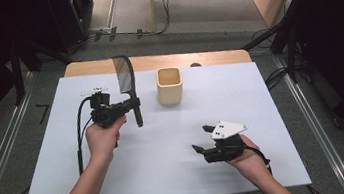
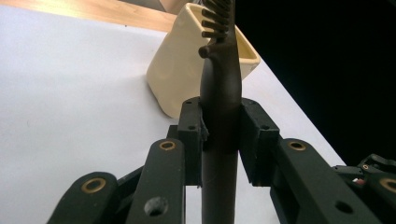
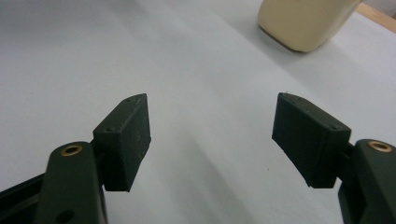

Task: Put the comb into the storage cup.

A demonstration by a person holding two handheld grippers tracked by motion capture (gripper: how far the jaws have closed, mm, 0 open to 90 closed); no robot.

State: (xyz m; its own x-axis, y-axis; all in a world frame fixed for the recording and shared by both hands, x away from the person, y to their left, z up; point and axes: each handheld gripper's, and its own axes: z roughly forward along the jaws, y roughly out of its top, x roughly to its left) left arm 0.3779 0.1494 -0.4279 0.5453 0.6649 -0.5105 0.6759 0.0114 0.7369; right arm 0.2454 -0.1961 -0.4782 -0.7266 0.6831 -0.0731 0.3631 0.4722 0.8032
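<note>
The dark comb (image 2: 219,93) stands upright above the table's (image 1: 167,153) white cover, left of the cream cup (image 1: 169,85), pinched at its handle by the left gripper (image 1: 128,104); the left gripper view shows the pads (image 2: 194,130) clamping it, teeth uppermost against the cup. The right gripper (image 1: 203,138) hovers with jaws spread and empty near the front right. Bare white surface lies between them; a wooden strip edges the far side, with grey floor and rails beyond.

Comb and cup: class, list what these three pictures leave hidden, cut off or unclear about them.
- Comb: in the left gripper view its toothed end is cut off by the top edge, and its handle's lower end by the bottom edge.
- Cup: in the high view its inside bottom is hidden by its own walls; contents cannot be told.
- Cup, right gripper view: its rim is cut off by the top edge.
</note>
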